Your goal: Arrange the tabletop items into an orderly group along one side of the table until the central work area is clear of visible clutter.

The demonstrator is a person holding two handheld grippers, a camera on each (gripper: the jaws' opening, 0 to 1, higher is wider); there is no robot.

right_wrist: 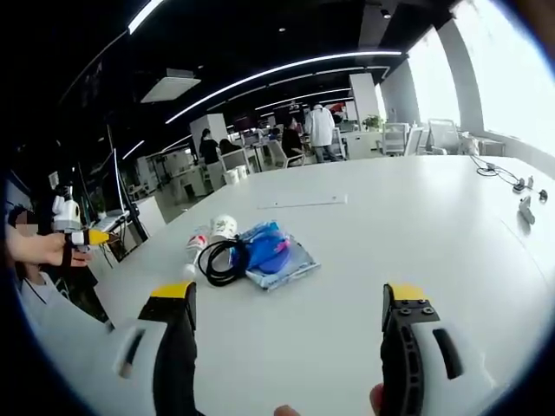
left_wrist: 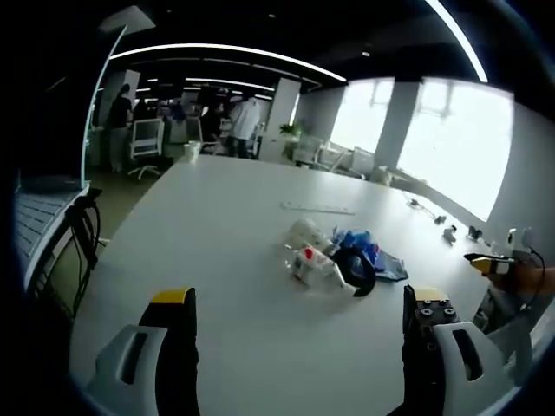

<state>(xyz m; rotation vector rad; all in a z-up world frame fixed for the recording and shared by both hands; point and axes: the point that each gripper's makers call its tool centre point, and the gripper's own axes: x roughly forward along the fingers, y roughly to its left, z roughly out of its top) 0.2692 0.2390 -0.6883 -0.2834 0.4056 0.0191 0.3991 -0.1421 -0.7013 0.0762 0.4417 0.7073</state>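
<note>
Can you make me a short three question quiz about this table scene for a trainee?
1. True or false: the left gripper is shut on the black cable.
2. Which lies under the blue item in the right gripper view? A) a clear bag B) a plate C) a laptop
3. Fill in: the right gripper hangs open above the white ____.

Key: 1 false, both jaws stand wide apart over bare table, short of the pile. 2 A. 3 table.
</note>
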